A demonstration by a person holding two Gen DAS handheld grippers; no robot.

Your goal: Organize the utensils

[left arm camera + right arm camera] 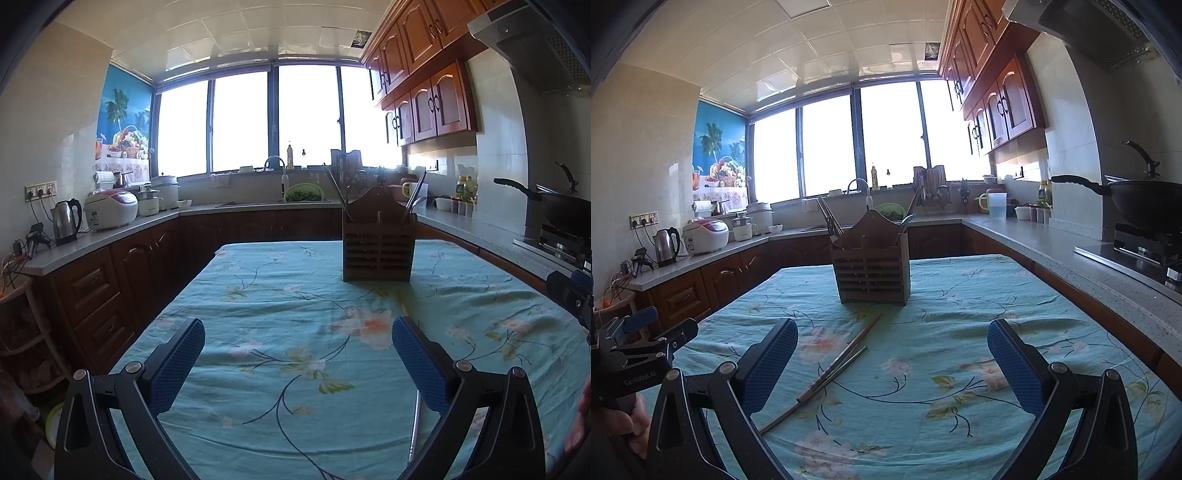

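Note:
A brown wooden utensil holder stands upright on the table, with chopsticks and a spoon sticking out of it. Two chopsticks lie loose on the cloth in front of the holder, just right of my right gripper's left finger. One metal chopstick shows by my left gripper's right finger. My left gripper is open and empty above the cloth. My right gripper is open and empty. The left gripper also shows at the left edge of the right wrist view.
A table with a teal floral cloth fills the foreground. Counters run around it: kettle and rice cooker on the left, sink at the back, wok on a stove on the right.

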